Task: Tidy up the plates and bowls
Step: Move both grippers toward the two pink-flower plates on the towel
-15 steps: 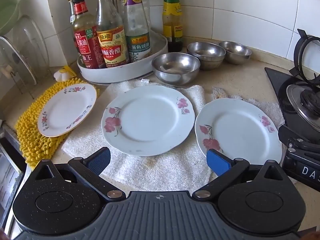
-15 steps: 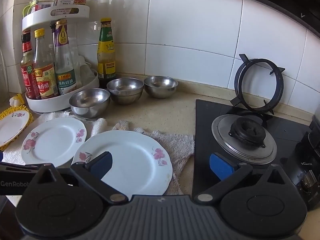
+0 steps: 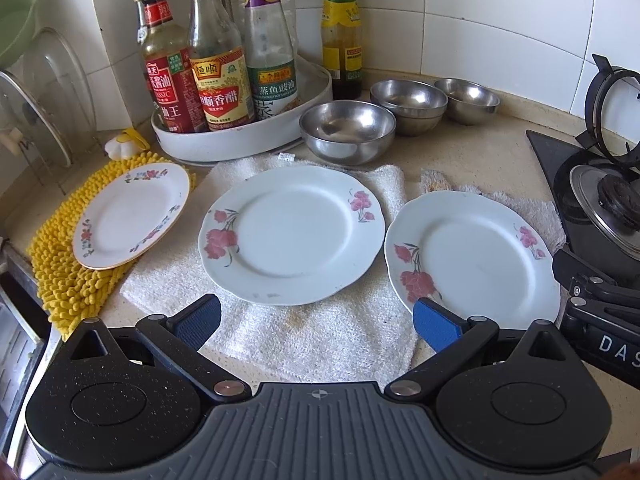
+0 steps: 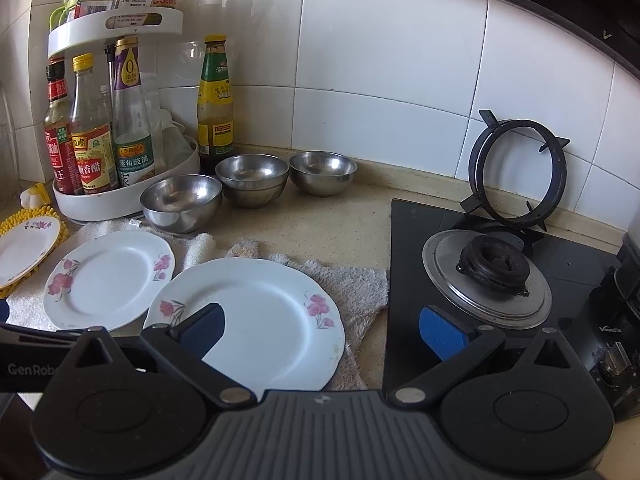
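Three floral plates lie on the counter: a small one (image 3: 132, 212) on a yellow mat (image 3: 64, 280), a middle plate (image 3: 292, 232) on a white towel (image 3: 320, 336), and a right plate (image 3: 476, 256). Behind them stand three steel bowls: front (image 3: 347, 130), a stacked pair (image 3: 408, 106) and a far one (image 3: 467, 100). My left gripper (image 3: 318, 322) hovers open over the towel, near the middle plate's front rim. My right gripper (image 4: 322, 332) is open above the right plate (image 4: 256, 316) and the hob edge, holding nothing. The middle plate (image 4: 108, 278) lies left of it.
A white turntable rack (image 3: 240, 140) of sauce bottles stands at the back left, with a green-capped bottle (image 3: 342, 40) beside it. A black gas hob (image 4: 492, 280) with a burner and a leaning pan support (image 4: 520, 172) fills the right. Glass lids (image 3: 36, 100) lean at far left.
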Action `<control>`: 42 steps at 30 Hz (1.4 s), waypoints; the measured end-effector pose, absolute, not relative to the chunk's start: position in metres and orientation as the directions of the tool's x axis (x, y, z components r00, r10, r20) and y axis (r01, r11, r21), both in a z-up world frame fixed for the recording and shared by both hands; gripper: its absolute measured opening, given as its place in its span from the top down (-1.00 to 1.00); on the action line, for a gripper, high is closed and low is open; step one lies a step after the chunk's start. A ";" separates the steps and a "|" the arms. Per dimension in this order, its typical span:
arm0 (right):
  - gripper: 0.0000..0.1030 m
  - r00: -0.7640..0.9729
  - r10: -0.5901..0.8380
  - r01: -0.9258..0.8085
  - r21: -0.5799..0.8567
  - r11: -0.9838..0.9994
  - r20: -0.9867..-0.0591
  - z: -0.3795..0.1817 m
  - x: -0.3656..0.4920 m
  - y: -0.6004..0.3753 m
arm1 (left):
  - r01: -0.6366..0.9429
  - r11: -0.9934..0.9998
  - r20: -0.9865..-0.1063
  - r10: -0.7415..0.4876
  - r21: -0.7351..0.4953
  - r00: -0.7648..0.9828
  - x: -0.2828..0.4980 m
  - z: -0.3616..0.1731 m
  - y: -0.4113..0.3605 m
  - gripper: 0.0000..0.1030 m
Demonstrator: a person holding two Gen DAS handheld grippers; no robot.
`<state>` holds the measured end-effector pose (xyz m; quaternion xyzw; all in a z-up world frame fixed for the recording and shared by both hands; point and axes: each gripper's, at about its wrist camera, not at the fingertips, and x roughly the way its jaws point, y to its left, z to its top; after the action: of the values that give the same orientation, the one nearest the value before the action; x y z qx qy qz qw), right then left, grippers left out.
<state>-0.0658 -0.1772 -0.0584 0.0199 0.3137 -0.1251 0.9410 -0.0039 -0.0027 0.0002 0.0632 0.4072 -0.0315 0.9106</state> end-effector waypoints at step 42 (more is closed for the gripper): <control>-1.00 0.680 -0.160 0.259 0.030 0.965 -0.715 -0.087 -0.047 -0.221 | 0.211 0.977 -0.788 -0.121 0.011 0.603 0.017 -0.032 -0.018 -1.00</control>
<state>-0.0468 -0.2207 -0.0874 0.0645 0.3829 -0.1147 0.9144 0.0172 -0.0179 -0.0319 0.0513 0.4356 -0.0929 0.8938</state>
